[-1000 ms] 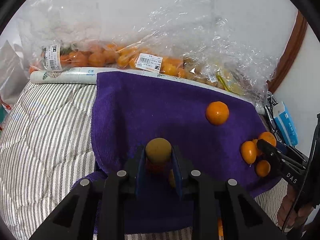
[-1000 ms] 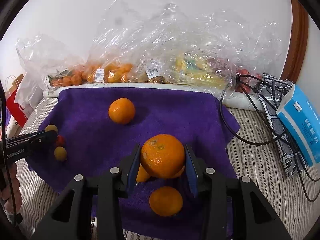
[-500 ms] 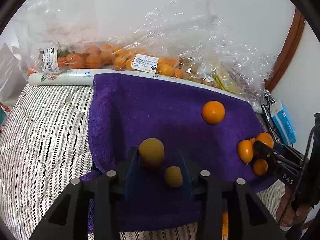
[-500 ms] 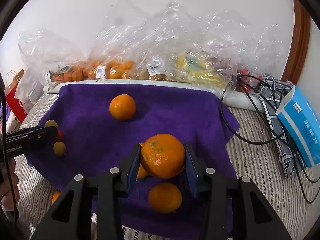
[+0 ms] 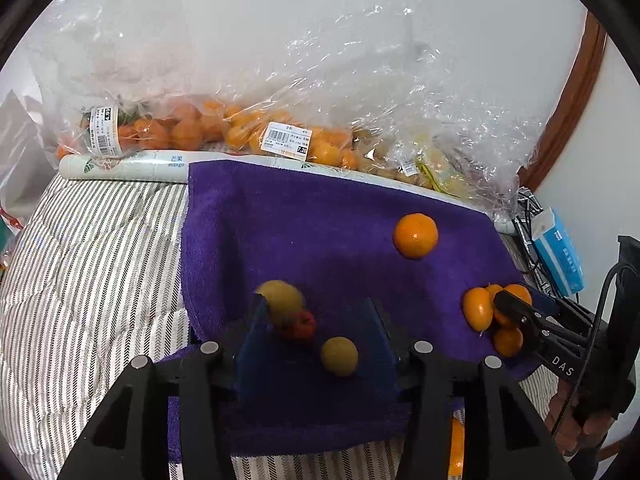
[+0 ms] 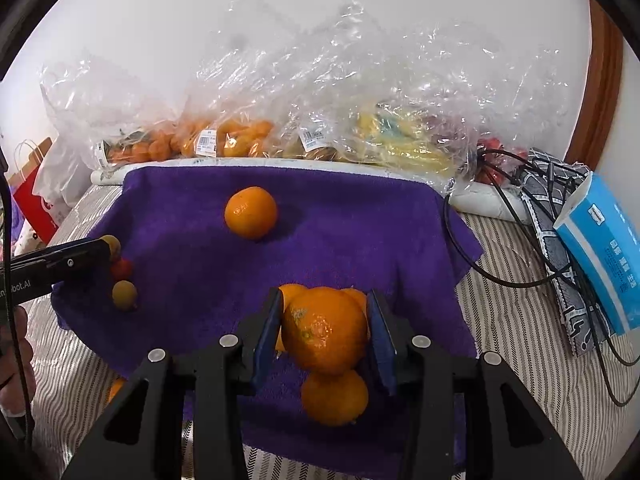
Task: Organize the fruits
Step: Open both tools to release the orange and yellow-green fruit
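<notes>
A purple towel point(image 5: 320, 220) point(image 6: 360, 220) lies on striped bedding. My left gripper point(image 5: 314, 304) point(image 6: 80, 256) is open and its jaws are still opening. A blurred yellow-green fruit point(image 5: 280, 300) rests by its left pad, with a small red fruit point(image 5: 298, 324) and a second yellow-green fruit point(image 5: 339, 356) on the towel between the pads. My right gripper point(image 6: 324, 296) point(image 5: 516, 308) has its jaws easing open. A large orange point(image 6: 324, 330) between them rests on another orange point(image 6: 334, 398). More oranges point(image 5: 478, 308) sit around it. A lone orange point(image 6: 251, 212) point(image 5: 415, 236) lies mid-towel.
Clear plastic bags of fruit point(image 5: 280, 140) point(image 6: 320, 136) line the wall behind the towel. A blue tissue pack point(image 6: 600, 248), black cables point(image 6: 500, 240) and a patterned cloth lie to the right. A red paper bag point(image 6: 36, 200) stands at the left. One orange point(image 5: 456, 448) lies off the towel's front edge.
The left jaws went from shut on the yellow-green fruit to open, and the fruit dropped beside the red one. The orange in the right gripper sank onto the orange below.
</notes>
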Demonstrator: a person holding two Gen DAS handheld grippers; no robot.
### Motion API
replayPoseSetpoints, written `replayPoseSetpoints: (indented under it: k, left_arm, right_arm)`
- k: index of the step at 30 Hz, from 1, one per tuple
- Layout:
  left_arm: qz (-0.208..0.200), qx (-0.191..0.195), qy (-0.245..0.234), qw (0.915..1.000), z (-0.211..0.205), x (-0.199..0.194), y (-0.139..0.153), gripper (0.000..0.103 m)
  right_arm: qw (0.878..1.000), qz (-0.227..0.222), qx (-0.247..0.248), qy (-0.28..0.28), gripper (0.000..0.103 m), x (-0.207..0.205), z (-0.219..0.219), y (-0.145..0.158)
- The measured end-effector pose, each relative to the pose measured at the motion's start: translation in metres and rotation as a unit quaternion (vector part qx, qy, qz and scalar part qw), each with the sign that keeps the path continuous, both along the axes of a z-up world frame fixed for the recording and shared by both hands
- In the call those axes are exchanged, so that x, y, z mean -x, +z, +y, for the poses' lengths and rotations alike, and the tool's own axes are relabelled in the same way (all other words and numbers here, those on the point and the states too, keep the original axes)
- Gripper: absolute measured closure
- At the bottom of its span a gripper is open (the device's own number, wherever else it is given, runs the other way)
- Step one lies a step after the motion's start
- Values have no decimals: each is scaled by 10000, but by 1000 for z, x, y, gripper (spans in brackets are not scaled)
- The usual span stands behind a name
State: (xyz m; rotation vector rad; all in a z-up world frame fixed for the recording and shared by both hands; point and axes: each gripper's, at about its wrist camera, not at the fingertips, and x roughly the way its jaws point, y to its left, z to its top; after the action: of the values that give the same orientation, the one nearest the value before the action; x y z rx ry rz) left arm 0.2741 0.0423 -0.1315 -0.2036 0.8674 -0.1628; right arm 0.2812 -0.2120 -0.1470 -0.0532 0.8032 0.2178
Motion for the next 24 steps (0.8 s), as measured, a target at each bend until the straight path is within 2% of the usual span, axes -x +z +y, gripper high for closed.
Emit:
replayPoseSetpoints:
  k: [2, 3, 4, 7, 14, 20, 24]
  left_arm:
    - [1, 40, -48, 10000, -1, 2, 4, 53]
    - [-16, 54, -67, 10000, -2, 3, 6, 47]
    - [-48, 61, -77, 9999, -3, 5, 9, 42]
    - [-226, 80, -159, 9996, -6, 12, 20, 38]
    - [-372, 103, -150, 9991, -3, 35, 38, 38]
    - [-318, 120, 56, 9994, 14, 54, 45, 39]
    - [-357, -7, 122, 9993, 22, 71, 49, 39]
  right_arm:
    - [10000, -18, -43, -17, 58, 2, -1, 2]
    - [10000, -36, -84, -25, 58, 4, -2, 5]
    - [9999, -59, -133, -18, 55, 5, -2, 7]
    - [9994, -240, -247, 76, 43, 12, 0, 19]
    - [9981, -602, -72, 114, 31, 36, 14, 51]
    - [9971, -689, -266, -190, 31, 57, 9, 61]
    - [9970, -674, -194, -333, 31, 72, 10, 61]
